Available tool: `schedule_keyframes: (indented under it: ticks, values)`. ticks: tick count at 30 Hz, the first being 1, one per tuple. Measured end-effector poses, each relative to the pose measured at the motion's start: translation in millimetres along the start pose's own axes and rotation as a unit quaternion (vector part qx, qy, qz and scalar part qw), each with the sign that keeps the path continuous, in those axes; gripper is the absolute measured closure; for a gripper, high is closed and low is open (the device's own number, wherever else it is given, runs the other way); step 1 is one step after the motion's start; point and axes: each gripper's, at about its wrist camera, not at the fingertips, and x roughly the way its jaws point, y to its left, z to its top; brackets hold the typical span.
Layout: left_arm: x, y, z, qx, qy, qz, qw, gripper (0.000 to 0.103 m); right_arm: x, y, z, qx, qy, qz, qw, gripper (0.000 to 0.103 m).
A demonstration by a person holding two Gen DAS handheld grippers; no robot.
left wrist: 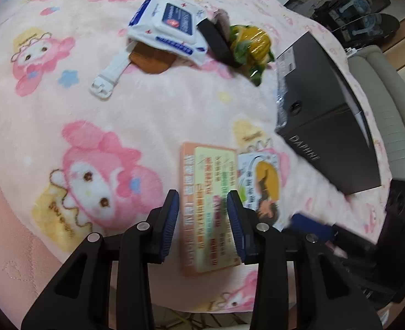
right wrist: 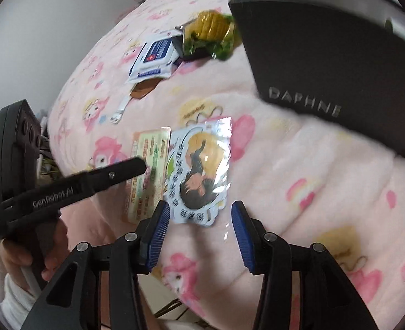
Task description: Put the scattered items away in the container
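- Blanket (left wrist: 153,110) carries wipes (left wrist: 167,24), snack bag (left wrist: 253,44) and black box (left wrist: 328,115).
- Left gripper (left wrist: 203,227) gapes over orange card (left wrist: 210,206), holding nothing.
- Right gripper (right wrist: 199,238) hangs wide, empty, near sticker (right wrist: 201,170).

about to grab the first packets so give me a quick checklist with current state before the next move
1. Left gripper open over the orange packet: ok.
2. Right gripper open, near the cartoon sachet: ok.
3. Both grippers hold nothing: ok.
4. Black box open on top: ok in the right wrist view; room inside: cannot tell.
5. Orange packet and cartoon sachet apart enough to lift singly: not ok, their edges meet.
6. Wipes pack free of other items: not ok, it overlaps the brown and white item.
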Motion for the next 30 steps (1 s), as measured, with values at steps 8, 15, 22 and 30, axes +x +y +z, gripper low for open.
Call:
schedule_keyframes:
  ticks: [8, 15, 22, 30]
  values:
    - [-10, -13, -1, 0.034, -0.001, -0.020, 0.9992, 0.071, 24, -1, 12, 0.011, -0.001, 0.010, 1.000, 0.063]
    - [-36, -47, 3, 0.079, -0.028, -0.037, 0.9958, 0.077, -32, 15, 13, -0.016, -0.060, 0.034, 0.998, 0.076]
    - [-52, -95, 16, 0.119, -0.053, -0.047, 0.9903, 0.077, -80, 7, 19, -0.009, -0.112, 0.052, 0.992, 0.076]
    - [-41, -98, 16, 0.109, -0.046, -0.041, 0.9921, 0.077, -86, -12, 15, 0.008, -0.118, 0.064, 0.991, 0.076]
